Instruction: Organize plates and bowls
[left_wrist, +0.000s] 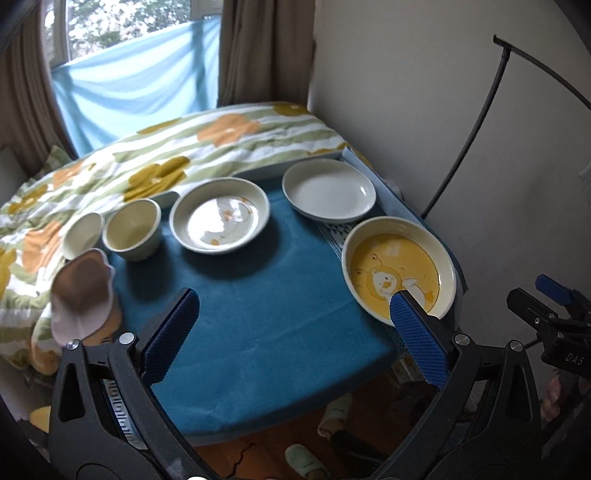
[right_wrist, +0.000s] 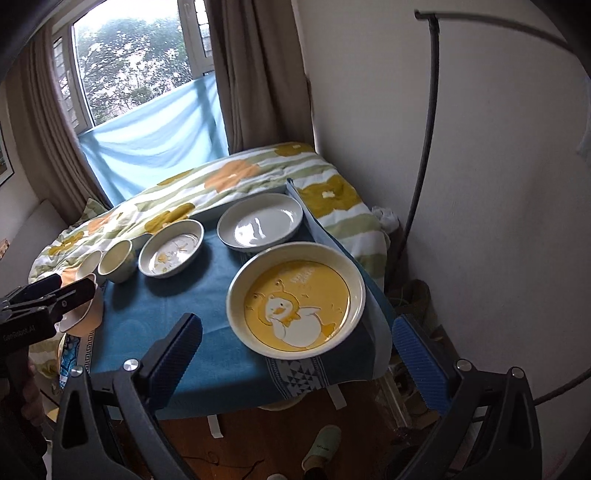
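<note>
On the blue-covered table (left_wrist: 258, 317) stand a yellow duck plate (left_wrist: 397, 269) (right_wrist: 295, 302) at the right, a plain white plate (left_wrist: 328, 192) (right_wrist: 260, 221) behind it, a cream plate with orange marks (left_wrist: 219, 216) (right_wrist: 171, 247), two small cream bowls (left_wrist: 133, 229) (left_wrist: 83, 234) (right_wrist: 116, 260), and a pink-brown bowl (left_wrist: 83, 295) at the left edge. My left gripper (left_wrist: 293, 310) hovers open over the table's front, its right finger overlapping the duck plate's rim. My right gripper (right_wrist: 299, 338) is open above the near edge, framing the duck plate.
A floral duvet (left_wrist: 166, 162) (right_wrist: 229, 177) lies behind the table, partly covering a white tray. A wall (right_wrist: 480, 184) and a thin black pole (right_wrist: 424, 147) are at the right. Slippers (right_wrist: 321, 446) rest on the wooden floor below.
</note>
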